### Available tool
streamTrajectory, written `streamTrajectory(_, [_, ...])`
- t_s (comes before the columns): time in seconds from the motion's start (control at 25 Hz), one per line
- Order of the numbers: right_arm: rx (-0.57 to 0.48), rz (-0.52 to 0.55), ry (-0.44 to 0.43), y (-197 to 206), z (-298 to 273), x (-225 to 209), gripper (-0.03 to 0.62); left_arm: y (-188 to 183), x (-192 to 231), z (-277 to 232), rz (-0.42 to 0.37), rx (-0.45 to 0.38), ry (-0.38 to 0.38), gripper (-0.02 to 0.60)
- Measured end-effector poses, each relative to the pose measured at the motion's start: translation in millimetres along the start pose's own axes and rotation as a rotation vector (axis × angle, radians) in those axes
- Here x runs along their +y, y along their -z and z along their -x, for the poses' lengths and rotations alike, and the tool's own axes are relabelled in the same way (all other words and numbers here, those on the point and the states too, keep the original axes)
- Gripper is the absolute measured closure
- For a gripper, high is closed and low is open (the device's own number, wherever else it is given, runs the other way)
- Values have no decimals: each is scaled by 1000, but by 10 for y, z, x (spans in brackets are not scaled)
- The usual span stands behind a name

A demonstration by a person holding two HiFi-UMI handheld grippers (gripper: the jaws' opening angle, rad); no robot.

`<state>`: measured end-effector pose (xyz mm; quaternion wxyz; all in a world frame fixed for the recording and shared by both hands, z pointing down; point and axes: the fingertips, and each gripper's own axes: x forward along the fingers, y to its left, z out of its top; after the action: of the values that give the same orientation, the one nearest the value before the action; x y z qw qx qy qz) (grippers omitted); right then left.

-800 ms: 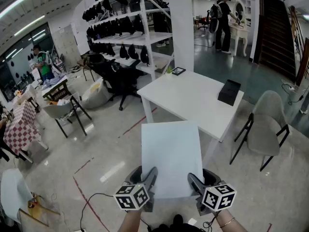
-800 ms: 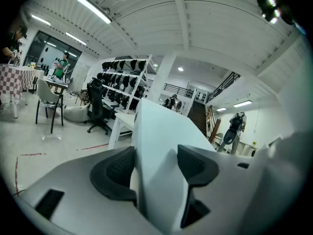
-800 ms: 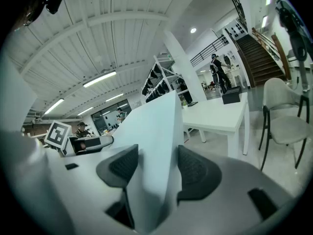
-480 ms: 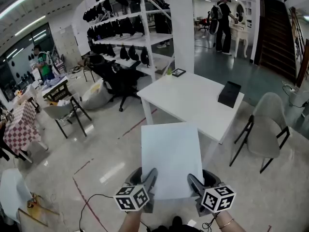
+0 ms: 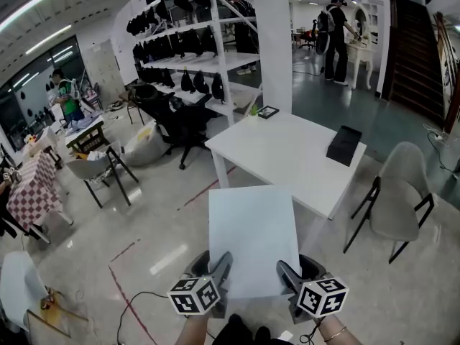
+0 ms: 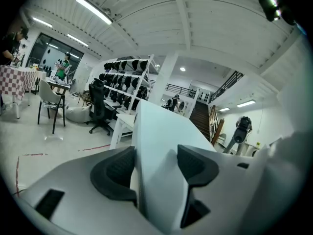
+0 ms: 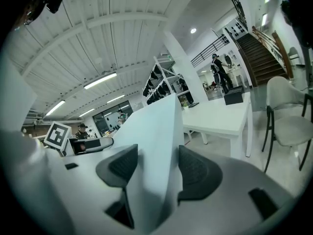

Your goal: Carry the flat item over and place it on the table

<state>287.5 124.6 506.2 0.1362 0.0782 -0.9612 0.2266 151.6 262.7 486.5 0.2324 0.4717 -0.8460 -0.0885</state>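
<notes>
A flat white board [image 5: 253, 236] hangs in the air in front of me, held level by its near edge. My left gripper [image 5: 220, 264] is shut on the board's near left corner, and my right gripper [image 5: 286, 272] is shut on the near right corner. In the left gripper view the board [image 6: 156, 141] stands between the two dark pads [image 6: 117, 168]. It fills the right gripper's jaws the same way [image 7: 154, 131]. The white table [image 5: 287, 149] stands just beyond the board's far edge, lower than the board.
A black box [image 5: 344, 145] and a small framed picture [image 5: 267, 111] lie on the table. A grey chair [image 5: 399, 200] stands to its right, a black office chair [image 5: 183, 121] and white shelving [image 5: 194, 56] to its left. People stand far back. A cable trails on the floor [image 5: 136, 300].
Both grippers keep their hold on the board. The table and the room have shifted only slightly in the head view.
</notes>
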Motion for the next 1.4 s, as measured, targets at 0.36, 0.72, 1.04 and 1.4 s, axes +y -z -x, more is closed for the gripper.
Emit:
streamTrajectory(0.36, [0,-3,7,-195,-534,-82,336,-252,297,-423,-6,0,-1,308])
streamTrajectory(0.72, [-5,-17,52,-531,-1608,-227,336,-724,955,-1314,-14,17,29,311])
streamTrajectory(1.04, [-32,-45,114,-1001,-2635,-264,338,-1398,1565,-2189,-44,44,95,311])
streamTrajectory(1.4, [-71,-46,196,-1368,-3345,-405,338,-1812,1941,-2948,-52,61,167,313])
